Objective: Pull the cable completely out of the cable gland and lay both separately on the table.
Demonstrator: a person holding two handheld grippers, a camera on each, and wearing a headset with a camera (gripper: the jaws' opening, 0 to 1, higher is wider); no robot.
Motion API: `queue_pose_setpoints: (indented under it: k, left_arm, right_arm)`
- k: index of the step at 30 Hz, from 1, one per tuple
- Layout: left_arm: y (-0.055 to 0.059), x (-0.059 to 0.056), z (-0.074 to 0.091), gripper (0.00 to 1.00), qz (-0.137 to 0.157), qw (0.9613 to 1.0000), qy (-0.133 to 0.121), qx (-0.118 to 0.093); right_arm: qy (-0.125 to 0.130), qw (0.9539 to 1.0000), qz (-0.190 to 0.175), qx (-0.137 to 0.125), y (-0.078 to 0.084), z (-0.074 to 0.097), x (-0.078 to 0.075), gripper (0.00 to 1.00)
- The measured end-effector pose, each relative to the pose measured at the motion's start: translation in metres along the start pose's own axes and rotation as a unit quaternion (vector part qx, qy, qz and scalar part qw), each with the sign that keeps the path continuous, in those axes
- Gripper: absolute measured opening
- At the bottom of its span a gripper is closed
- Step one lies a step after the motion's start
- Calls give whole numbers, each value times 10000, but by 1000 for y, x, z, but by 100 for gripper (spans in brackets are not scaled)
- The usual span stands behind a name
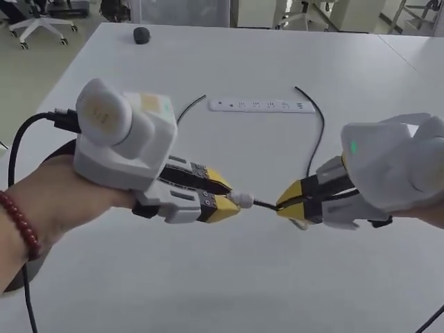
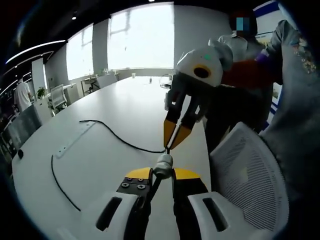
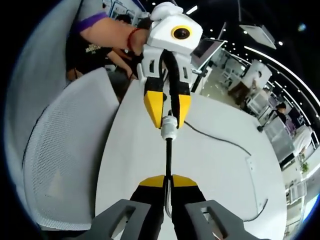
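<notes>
The left gripper (image 1: 232,198) is closing its yellow-tipped jaws on the white cable gland (image 1: 242,200) and is holding it above the white table (image 1: 229,277), on the near side. The right gripper (image 1: 283,205) is facing it from the right, and its jaws are pinching the black cable (image 3: 168,155) just beside the gland. The cable is going into the gland, so the two are not yet separated. Behind the right gripper the cable is running far across the table, near a white power strip (image 1: 260,105). A dark round object (image 1: 141,35) is lying at the far edge.
</notes>
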State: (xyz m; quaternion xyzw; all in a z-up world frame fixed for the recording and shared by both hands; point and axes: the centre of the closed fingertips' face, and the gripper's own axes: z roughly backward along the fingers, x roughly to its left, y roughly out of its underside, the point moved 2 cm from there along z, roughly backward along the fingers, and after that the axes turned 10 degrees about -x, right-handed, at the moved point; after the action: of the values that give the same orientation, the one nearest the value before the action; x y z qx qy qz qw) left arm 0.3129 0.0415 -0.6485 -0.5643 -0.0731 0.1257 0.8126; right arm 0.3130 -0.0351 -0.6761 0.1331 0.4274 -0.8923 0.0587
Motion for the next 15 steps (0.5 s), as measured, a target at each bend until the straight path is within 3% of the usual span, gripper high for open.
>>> queue_pose_setpoints:
  k: [10, 15]
  left_arm:
    - [7, 1, -1, 15, -191, 9997, 33, 147]
    - [10, 1, -2, 15, -274, 9994, 46, 206]
  right_arm:
    - [130, 9975, -423, 547, 51, 7, 9, 0]
    - [128, 9955, -549, 756, 67, 10, 12, 0]
